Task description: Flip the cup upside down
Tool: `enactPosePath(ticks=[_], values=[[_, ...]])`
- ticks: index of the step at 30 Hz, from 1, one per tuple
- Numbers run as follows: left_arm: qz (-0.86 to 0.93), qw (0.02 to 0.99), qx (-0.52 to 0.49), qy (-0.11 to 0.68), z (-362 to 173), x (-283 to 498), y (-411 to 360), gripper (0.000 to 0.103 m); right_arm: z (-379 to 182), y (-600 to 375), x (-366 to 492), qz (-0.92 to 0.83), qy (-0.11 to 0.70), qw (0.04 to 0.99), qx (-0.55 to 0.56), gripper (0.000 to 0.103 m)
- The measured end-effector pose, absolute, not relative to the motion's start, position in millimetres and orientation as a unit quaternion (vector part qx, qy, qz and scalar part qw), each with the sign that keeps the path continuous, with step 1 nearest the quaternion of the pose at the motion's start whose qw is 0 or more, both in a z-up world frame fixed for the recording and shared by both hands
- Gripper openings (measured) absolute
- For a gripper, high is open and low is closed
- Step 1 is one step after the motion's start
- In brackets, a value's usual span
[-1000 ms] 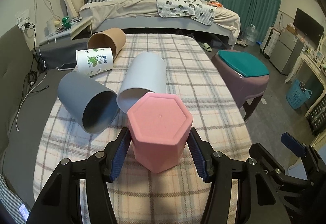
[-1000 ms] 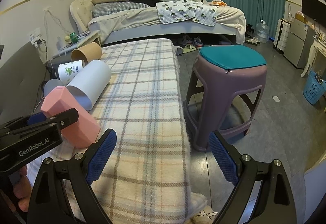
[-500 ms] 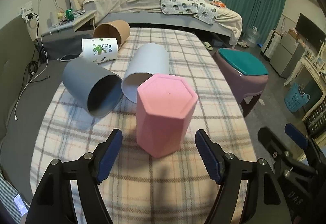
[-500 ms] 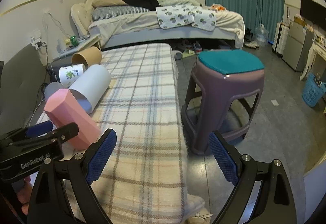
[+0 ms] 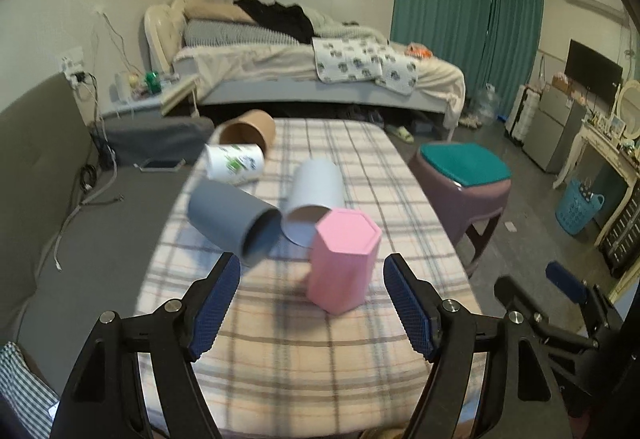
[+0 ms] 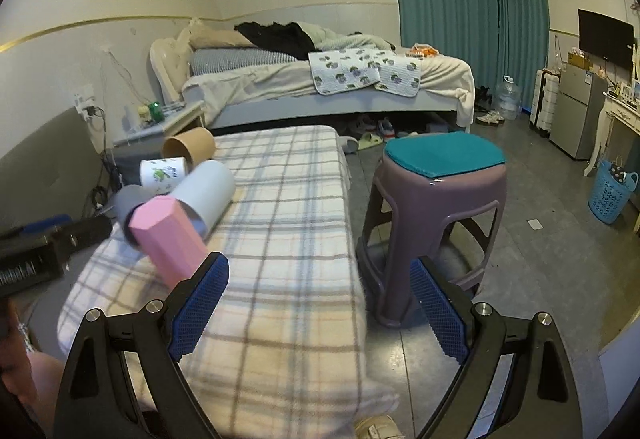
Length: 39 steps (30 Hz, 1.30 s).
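Note:
A pink hexagonal cup [image 5: 343,259] stands upside down, base up, on the plaid-covered table [image 5: 288,339]; it also shows in the right wrist view [image 6: 166,241]. My left gripper [image 5: 312,303] is open and empty, drawn back from the pink cup, which sits just beyond and between the fingers. My right gripper [image 6: 318,309] is open and empty over the table's right edge. A dark grey cup [image 5: 234,223], a light blue-grey cup [image 5: 314,195], a white printed cup [image 5: 234,162] and a brown cup [image 5: 250,131] lie on their sides behind.
A purple stool with a teal cushion [image 6: 438,207] stands on the floor right of the table. A grey sofa [image 5: 36,175] runs along the left. A bed [image 5: 312,75] lies beyond the table. The other gripper shows at the right wrist view's left edge [image 6: 40,251].
My left gripper has let go of the pink cup, opened wide and pulled back and up. The cup stays standing base up. My right gripper rose slightly.

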<state>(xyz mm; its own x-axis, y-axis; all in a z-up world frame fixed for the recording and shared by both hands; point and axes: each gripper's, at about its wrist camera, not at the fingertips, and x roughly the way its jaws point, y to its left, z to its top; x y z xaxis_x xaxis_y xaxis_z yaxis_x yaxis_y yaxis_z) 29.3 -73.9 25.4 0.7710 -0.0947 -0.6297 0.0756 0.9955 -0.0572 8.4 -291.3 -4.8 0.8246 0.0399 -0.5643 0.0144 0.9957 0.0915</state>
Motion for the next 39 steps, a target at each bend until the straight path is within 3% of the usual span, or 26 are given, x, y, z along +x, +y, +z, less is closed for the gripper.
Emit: enactPosePath(ticks=[3,9,13,17,39], values=[[-0.039,0.949,-0.018,0.313,32,16,-58,0.086,-1,-283,-2,0.017,0.295,0.954,0.052,0.092],[-0.024,0.962,-0.026,0.272,29,-11,-30,0.088,11,-261,-20,0.031,0.27,0.961,0.046,0.093],[-0.011,0.969,-0.039,0.242,24,-29,-16,0.091,13,-250,-30,0.033,0.263,0.963,0.05,0.099],[0.002,0.977,-0.032,0.212,19,-42,-11,0.1,13,-241,-37,0.03,0.255,0.965,0.049,0.103],[0.016,0.977,-0.018,0.212,-1,-38,-9,0.101,2,-217,-35,0.035,0.232,0.972,0.019,0.103]])
